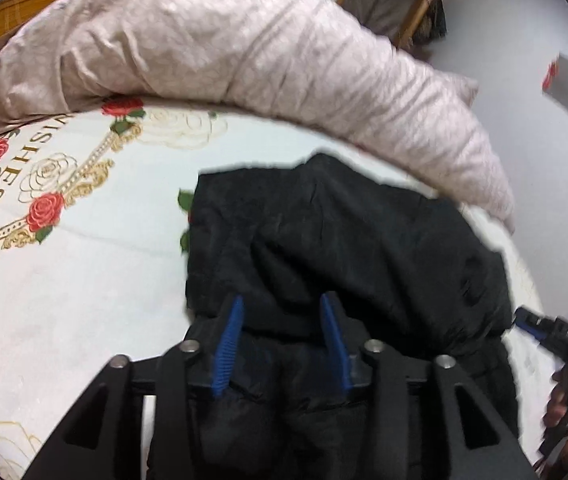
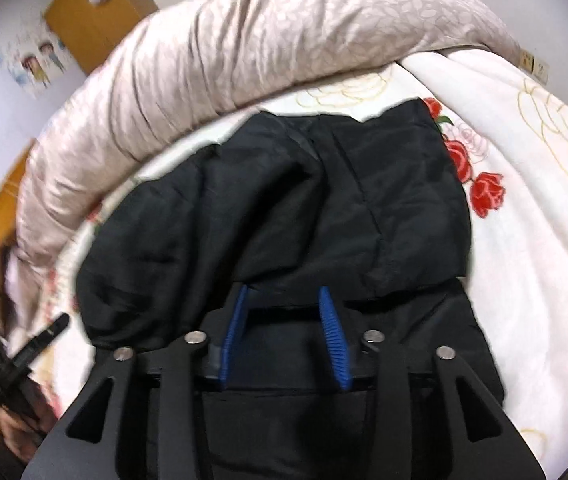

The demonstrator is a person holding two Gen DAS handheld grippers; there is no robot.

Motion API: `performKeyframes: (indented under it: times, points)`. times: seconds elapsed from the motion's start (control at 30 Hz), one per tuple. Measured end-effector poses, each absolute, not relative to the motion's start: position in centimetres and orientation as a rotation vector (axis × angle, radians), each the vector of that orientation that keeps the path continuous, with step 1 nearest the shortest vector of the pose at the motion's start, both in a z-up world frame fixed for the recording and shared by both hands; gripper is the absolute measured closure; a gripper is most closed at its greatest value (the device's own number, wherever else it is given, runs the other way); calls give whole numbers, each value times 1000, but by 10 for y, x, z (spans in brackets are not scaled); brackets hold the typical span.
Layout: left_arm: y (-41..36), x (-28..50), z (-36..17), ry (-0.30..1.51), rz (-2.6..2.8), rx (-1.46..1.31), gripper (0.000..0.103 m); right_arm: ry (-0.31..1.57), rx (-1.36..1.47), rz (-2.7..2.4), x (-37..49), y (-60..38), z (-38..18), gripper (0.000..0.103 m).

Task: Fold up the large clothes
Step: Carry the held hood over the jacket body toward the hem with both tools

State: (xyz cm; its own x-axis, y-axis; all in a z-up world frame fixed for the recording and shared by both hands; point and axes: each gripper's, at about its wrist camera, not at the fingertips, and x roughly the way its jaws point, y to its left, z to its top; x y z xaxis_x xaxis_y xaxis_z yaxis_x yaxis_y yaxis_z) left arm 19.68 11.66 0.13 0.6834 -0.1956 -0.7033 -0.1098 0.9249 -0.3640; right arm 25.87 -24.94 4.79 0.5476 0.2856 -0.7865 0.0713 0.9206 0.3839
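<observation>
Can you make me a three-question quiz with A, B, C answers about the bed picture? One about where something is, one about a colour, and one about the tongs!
1. Where does the black jacket lie?
A. on the flowered bedspread
B. on the floor
C. on a chair

2. What colour are the pads on the tongs?
A. yellow
B. blue
C. green

3. How do the left tongs and right tongs stand?
A. both open
B. both clamped on the jacket
C. one open, one shut

Answers:
1. A, the jacket is spread on the rose-printed bedspread, in front of the pink quilt.
2. B, the ribbed pads show bright blue in both views.
3. A, each pair has a clear gap, with no cloth pinched between the pads.
</observation>
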Motion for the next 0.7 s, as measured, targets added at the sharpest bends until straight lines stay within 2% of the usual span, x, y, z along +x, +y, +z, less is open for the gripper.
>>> performKeyframes:
  times: [0.07, 0.1, 0.23, 0.3, 0.33, 0.37, 0.4, 0.43, 0.47, 0.53, 0.63, 0.7]
  points:
    - [116, 206, 14, 786, -69, -434, 36, 982, 472, 181, 270, -242, 51, 53]
    - [113, 213, 18, 776, -79, -440, 34, 999, 505, 210, 278, -236, 47, 50]
    - [101, 249, 5, 829, -76, -471, 32, 1067, 532, 204, 305, -219, 23, 50]
    - [93, 266, -11, 884, -76, -478, 34, 1079, 566, 208, 314, -216, 12, 50]
    - [88, 271, -18, 901, -81, -467, 38, 1078, 568, 201, 313, -216, 11, 65]
    - [83, 272, -22, 912, -77, -439, 50, 1080, 555, 188, 312, -214, 10, 91]
    - [80, 270, -26, 919, -78, -418, 57, 1070, 540, 185, 309, -213, 11, 99]
    - [77, 267, -30, 924, -96, -412, 71, 1059, 532, 193, 306, -214, 13, 100]
    - [76, 261, -31, 923, -94, -399, 79, 1042, 507, 193, 298, -213, 17, 100]
    - [74, 249, -33, 911, -89, -372, 90, 1020, 495, 194, 280, -214, 21, 100]
    - [74, 233, -46, 924, -79, -360, 99, 1044, 465, 167, 256, -214, 6, 101]
    - [74, 231, -70, 989, -61, -378, 100, 1094, 505, 129, 251, -221, -23, 101]
